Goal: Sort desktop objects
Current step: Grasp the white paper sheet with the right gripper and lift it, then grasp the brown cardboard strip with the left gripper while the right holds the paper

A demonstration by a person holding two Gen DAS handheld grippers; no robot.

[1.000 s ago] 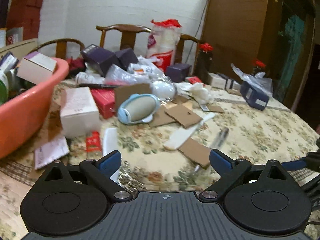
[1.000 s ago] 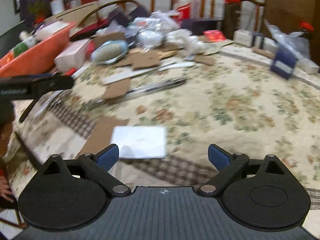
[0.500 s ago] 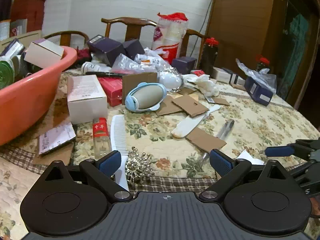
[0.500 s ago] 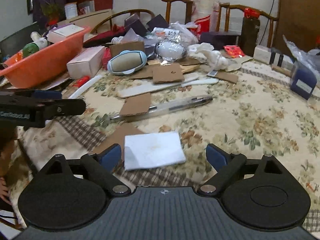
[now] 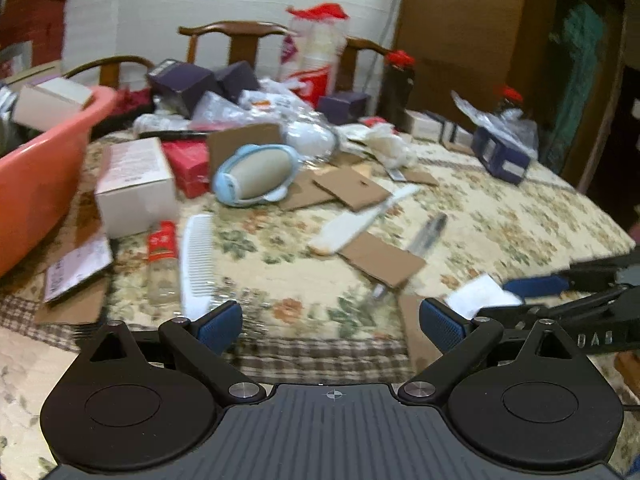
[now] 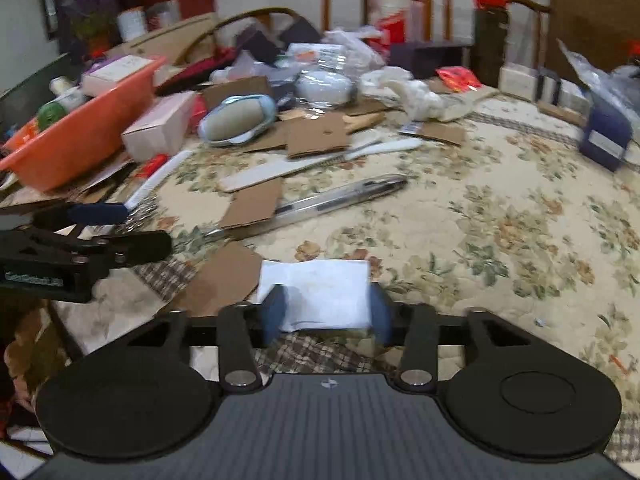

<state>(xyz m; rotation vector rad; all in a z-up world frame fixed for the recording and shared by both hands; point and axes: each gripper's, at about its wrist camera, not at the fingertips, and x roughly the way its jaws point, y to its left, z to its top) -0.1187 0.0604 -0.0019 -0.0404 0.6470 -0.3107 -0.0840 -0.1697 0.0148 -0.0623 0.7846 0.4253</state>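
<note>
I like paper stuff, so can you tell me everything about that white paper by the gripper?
The white paper is a thin, roughly square sheet lying flat on the flowery tablecloth, near the table's front edge. One side overlaps brown cardboard. It has a faint stain and a slightly curled near edge. The right gripper has a blue finger on each side, partly closed, not clearly pinching it.

Dim indoor light — motion-blurred, fisheye-warped.

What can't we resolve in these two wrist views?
- Right tongs around the white paper: right wrist view, motion blur hides whether the pads touch it.
- Orange tub: left wrist view, cut by the left edge, contents mostly hidden.
- White box label: too blurred to read.
- Pen: its near part lies under cardboard.
</note>
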